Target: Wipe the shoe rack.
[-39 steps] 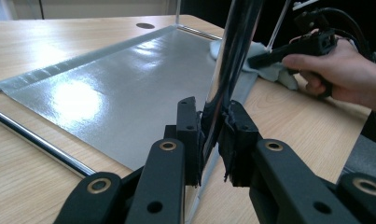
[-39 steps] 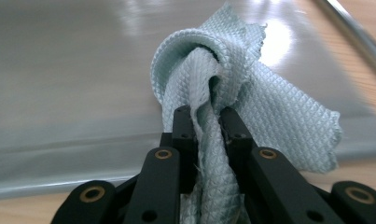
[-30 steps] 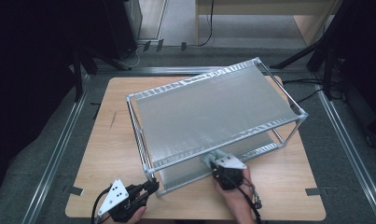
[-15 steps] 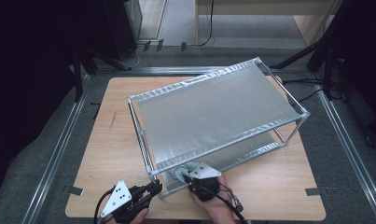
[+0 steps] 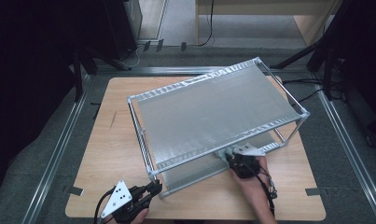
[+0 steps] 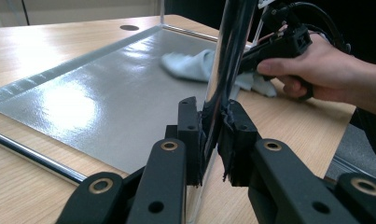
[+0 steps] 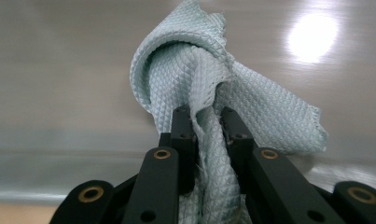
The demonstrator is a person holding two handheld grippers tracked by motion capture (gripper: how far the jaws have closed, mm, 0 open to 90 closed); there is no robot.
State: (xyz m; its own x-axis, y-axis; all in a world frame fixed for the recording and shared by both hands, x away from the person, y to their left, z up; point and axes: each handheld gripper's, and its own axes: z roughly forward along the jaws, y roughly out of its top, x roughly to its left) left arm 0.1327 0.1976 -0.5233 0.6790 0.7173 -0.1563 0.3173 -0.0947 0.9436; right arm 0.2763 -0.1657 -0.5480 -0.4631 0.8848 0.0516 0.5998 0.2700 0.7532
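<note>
On the wooden table [image 5: 115,140], a two-tier metal rack [image 5: 213,116] is standing at an angle, and both grippers are working at its near side. The left gripper [image 5: 153,189] is sitting at the rack's near left corner, its jaws closed tight on the upright corner post [image 6: 223,70], whose shiny tube is running up between the pads in the left gripper view. The right gripper [image 5: 232,161] is reaching in under the top shelf at the near right, and its jaws are pinched shut on a pale blue-green waffle-weave cloth [image 7: 209,84]. In the right gripper view the cloth is bunching up out of the jaws and spreading to the right, lying against the grey lower shelf [image 7: 59,70]. In the left gripper view the cloth [image 6: 190,65] is resting on the glossy lower shelf [image 6: 97,102] near its far edge, partly hidden behind the post, with the person's right hand [image 6: 311,70] gripping the tool just beside it.
</note>
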